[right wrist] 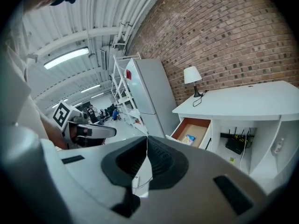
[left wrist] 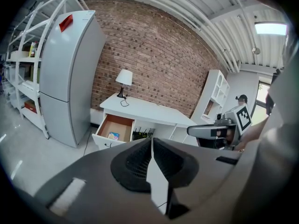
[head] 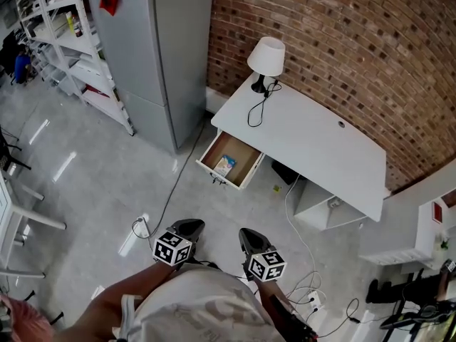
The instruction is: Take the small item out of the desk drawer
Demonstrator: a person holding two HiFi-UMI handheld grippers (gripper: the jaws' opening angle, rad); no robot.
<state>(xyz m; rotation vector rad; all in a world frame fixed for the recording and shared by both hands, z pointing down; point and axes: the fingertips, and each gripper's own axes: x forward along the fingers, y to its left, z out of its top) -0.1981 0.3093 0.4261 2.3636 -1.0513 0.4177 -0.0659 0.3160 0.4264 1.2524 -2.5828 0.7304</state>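
The white desk [head: 313, 141] stands against the brick wall with its drawer [head: 246, 171] pulled open. A small blue and yellow item [head: 225, 164] lies flat inside; it also shows in the left gripper view [left wrist: 113, 136] and the right gripper view [right wrist: 188, 138]. Both grippers hang close to the person's body, well short of the drawer. My left gripper [head: 188, 227] is shut with nothing between its jaws [left wrist: 152, 141]. My right gripper [head: 250, 238] is shut and empty too [right wrist: 147, 139]. Each gripper sees the other from the side.
A table lamp [head: 266, 55] with its cord stands on the desk's far left corner. A grey fridge [head: 153, 48] and white shelving [head: 64, 41] are to the left. A cable [head: 171, 191] runs over the floor to a power strip [head: 134, 237]. More cables lie at the lower right.
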